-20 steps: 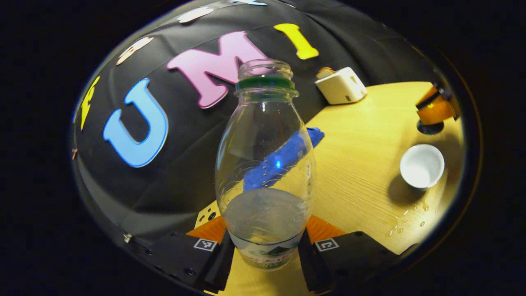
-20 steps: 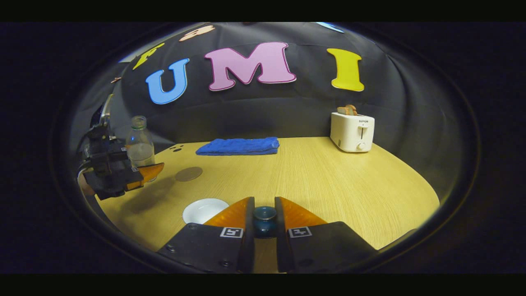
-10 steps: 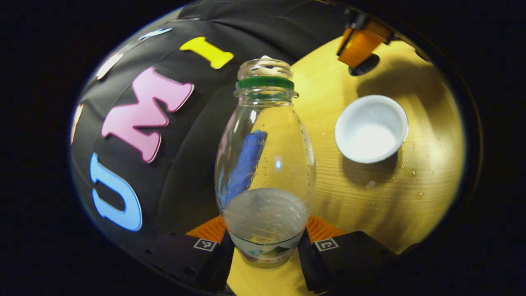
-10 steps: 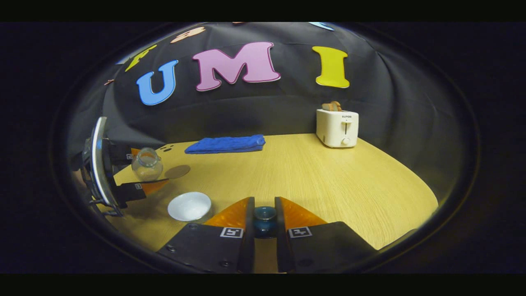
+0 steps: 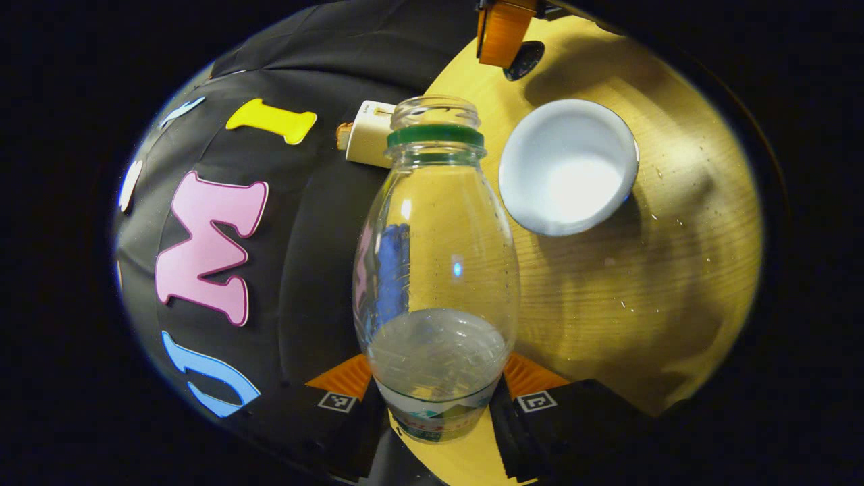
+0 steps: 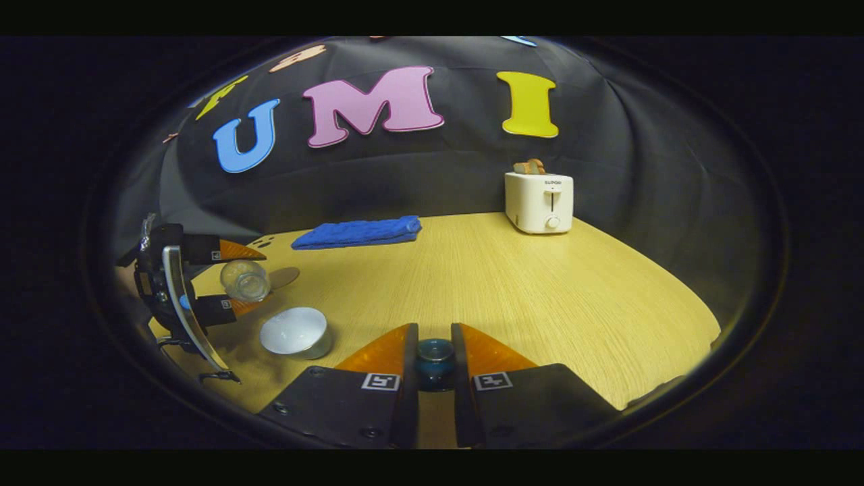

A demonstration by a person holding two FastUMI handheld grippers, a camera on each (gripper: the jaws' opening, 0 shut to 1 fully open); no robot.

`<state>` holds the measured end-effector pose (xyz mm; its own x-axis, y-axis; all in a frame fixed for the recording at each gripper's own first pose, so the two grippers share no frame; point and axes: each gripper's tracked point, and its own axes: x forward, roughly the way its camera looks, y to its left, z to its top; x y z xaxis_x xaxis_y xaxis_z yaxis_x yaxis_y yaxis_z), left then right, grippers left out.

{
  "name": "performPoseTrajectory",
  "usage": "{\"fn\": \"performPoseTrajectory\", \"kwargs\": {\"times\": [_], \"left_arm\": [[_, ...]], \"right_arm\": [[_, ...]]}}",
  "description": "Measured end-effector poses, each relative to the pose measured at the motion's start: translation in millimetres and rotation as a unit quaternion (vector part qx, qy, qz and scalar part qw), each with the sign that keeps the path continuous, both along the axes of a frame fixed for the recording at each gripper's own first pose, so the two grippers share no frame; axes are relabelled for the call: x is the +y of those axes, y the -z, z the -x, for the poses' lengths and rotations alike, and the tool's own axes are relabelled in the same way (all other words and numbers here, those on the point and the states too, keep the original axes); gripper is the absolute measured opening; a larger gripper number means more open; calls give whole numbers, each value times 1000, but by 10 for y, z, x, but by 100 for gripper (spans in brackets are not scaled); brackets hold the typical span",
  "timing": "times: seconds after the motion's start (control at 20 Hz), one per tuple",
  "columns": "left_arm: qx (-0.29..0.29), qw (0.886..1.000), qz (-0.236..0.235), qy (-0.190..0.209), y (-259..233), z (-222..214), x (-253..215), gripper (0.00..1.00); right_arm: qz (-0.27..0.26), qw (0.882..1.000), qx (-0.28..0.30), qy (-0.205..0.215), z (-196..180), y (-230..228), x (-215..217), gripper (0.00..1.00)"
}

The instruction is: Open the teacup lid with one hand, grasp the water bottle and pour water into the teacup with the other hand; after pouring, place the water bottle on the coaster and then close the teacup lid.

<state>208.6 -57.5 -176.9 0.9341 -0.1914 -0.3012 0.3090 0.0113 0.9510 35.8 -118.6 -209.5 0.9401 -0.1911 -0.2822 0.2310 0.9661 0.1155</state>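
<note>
In the left gripper view, the clear plastic water bottle (image 5: 435,270) is clamped near its base by the left gripper (image 5: 437,412), its long axis lying toward 12 o'clock, open mouth beside the white teacup (image 5: 568,167) at 1 o'clock. In the right gripper view, the dark blue lid knob (image 6: 434,363) is pinched by the right gripper (image 6: 435,358); the bottle is seen tipped, mouth toward the cup at 9 o'clock.

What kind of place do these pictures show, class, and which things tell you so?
Probably a staged kitchen-style booth: a wooden table against black cloth, with a toaster, a folded blue towel and a white teacup.
</note>
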Motion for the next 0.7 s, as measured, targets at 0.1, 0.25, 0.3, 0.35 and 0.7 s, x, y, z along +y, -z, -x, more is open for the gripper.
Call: {"fn": "performPoseTrajectory", "kwargs": {"times": [0.1, 0.25, 0.3, 0.35, 0.7], "left_arm": [[6, 1000, -16, 1, 24, -24, 22, 76], [14, 999, -45, -3, 133, 52, 92, 71], [18, 998, -54, -5, 155, 58, 114, 71], [21, 998, -63, -5, 144, 62, 132, 71], [48, 990, -133, -5, 117, 8, 168, 71]], "right_arm": [[-2, 1000, 1, 0, 13, 20, 14, 25], [-3, 1000, 1, -5, 42, 20, 47, 25], [-2, 1000, 0, -8, 43, 22, 57, 22], [-1, 1000, 0, -10, 42, 24, 64, 25], [-11, 1000, -5, -15, 80, 45, 102, 20]]}}
